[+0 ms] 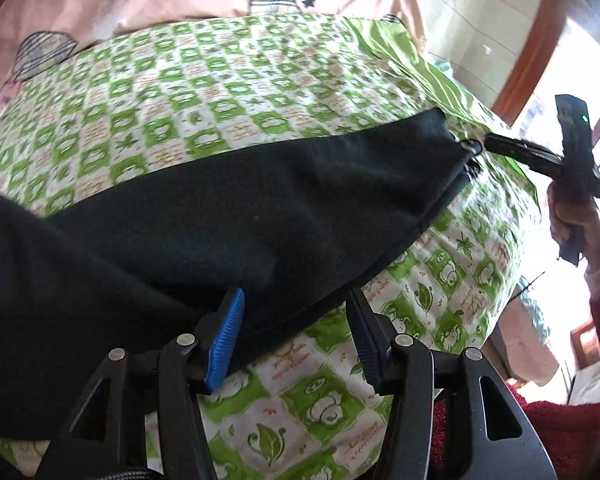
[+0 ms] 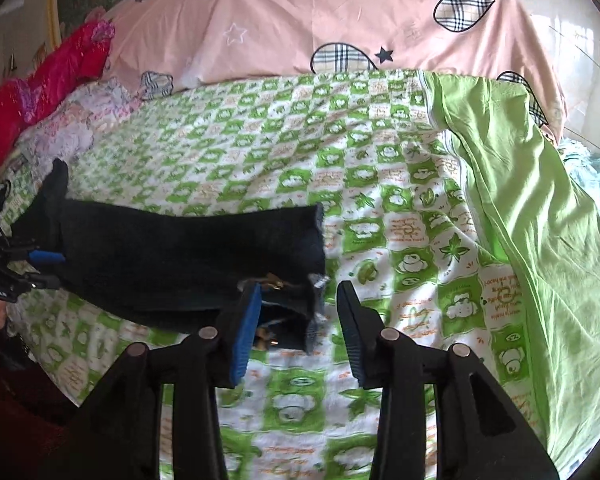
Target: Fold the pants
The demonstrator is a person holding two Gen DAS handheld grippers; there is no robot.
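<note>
Dark pants point(image 1: 228, 208) lie stretched across a green-and-white patterned bedsheet point(image 1: 204, 80). My left gripper point(image 1: 296, 340) is open, its fingers straddling the pants' near edge. In the right wrist view the pants point(image 2: 172, 248) lie folded lengthwise, waist end with a metal button near my right gripper point(image 2: 296, 328), which is open just in front of the waistband. The right gripper also shows in the left wrist view point(image 1: 496, 145), and the left gripper in the right wrist view point(image 2: 48, 268) at the pants' far end.
A pink quilt with plaid hearts point(image 2: 340, 20) lies at the back of the bed. A plain green sheet fold point(image 2: 520, 200) drapes on the right. Red and floral bedding point(image 2: 52, 80) is piled at the left. A window point(image 1: 580, 60) is to the right.
</note>
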